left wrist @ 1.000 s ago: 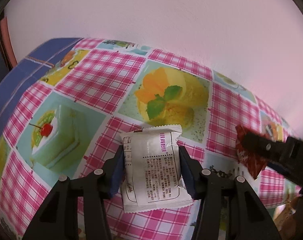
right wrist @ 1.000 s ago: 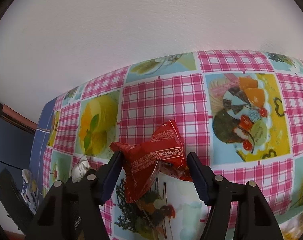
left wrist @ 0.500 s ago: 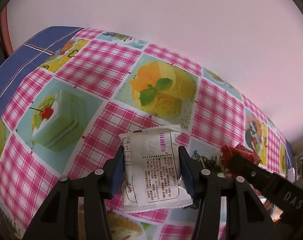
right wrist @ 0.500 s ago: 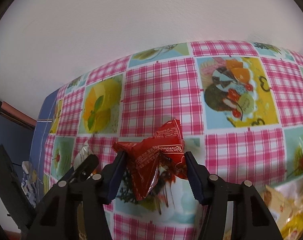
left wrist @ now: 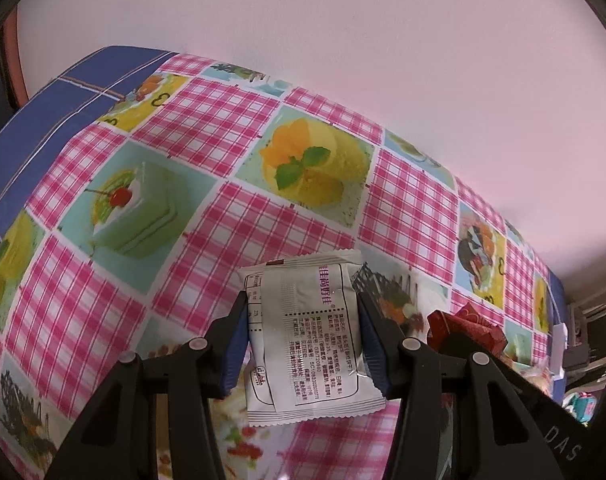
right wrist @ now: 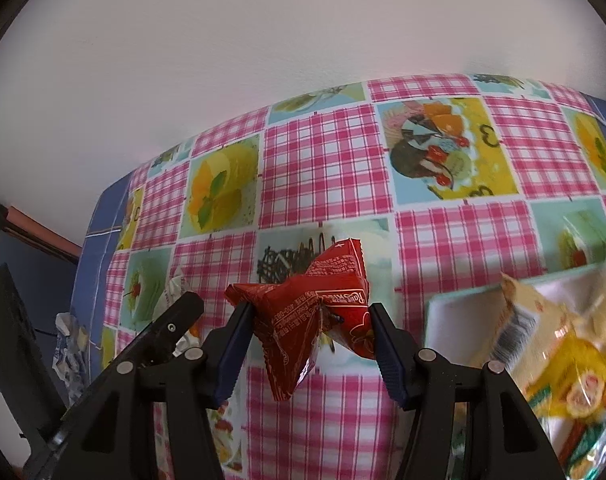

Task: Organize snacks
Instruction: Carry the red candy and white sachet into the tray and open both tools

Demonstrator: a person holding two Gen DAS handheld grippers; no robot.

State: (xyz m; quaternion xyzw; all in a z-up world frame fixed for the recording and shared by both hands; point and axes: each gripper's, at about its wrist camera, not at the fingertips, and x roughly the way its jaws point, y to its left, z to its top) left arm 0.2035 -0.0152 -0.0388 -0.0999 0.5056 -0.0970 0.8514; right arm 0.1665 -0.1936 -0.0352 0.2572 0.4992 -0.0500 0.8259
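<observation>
While our left hand-held gripper (left wrist: 303, 338) clamps the white packet (left wrist: 309, 332) lengthwise away from us, the right hand-held gripper (right wrist: 309, 334) squeezes the red packet (right wrist: 313, 312), tilted.

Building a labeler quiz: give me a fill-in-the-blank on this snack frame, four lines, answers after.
1. The left gripper holds a ____ packet with printed text.
2. The right gripper holds a crumpled ____ packet.
3. The tablecloth is checked in pink and ____.
4. To the right of the right gripper, the tray holds ____ snack bags.

Answers: white; red; white; yellow
</observation>
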